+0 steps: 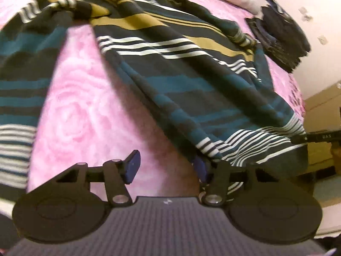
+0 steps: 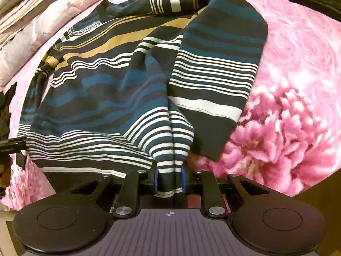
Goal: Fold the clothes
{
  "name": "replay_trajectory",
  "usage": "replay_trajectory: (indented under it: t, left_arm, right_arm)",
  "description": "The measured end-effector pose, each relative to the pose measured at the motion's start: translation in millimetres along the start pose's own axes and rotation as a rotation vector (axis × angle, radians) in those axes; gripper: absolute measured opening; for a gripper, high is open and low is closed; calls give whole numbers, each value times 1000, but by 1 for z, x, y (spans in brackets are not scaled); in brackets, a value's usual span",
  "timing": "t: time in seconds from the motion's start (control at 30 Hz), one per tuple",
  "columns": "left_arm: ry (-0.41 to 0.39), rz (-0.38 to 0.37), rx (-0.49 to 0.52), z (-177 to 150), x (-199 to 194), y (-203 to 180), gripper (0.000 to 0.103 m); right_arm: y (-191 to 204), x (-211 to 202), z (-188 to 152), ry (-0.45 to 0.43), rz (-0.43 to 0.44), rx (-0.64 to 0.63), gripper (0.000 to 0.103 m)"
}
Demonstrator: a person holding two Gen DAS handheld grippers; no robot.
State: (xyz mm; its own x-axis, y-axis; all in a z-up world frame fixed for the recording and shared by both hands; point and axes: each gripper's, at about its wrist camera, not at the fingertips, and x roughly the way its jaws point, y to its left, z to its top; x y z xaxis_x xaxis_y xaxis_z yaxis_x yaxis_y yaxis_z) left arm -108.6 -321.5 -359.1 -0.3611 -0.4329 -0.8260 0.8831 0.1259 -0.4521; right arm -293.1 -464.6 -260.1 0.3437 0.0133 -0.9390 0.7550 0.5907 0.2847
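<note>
Presently: striped sweater (image 2: 110,89), black, teal, white and mustard, spread on pink floral bedspread (image 2: 287,111). Right tool (image 2: 170,181) clamped on bunched hem at 6 o'clock. Left tool (image 1: 167,167) jaws apart over bare bedspread, sweater hem touching its right pad. Dark folded stack (image 1: 279,40) at 2 o'clock.

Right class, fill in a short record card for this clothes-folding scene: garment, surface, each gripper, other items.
garment: striped shirt, spread out and rumpled, one sleeve folded over it
surface: pink floral blanket
right gripper: fingers shut on a bunched edge of the shirt
left gripper: fingers apart, nothing pinched; shirt hem lies against one finger
other items: dark folded clothes beside the shirt
</note>
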Motion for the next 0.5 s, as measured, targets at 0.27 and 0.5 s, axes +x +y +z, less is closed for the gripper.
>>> replay_trajectory:
  t: [0.27,0.5]
  left_arm:
    - [-59,-158,-95,-24,-34,6,75]
    - [39,-252,34,-17,4,-22,20]
  right_arm:
    - [-8,4,0,3,16,-20,19]
    - [-6,6,-1,3,11,-54,19]
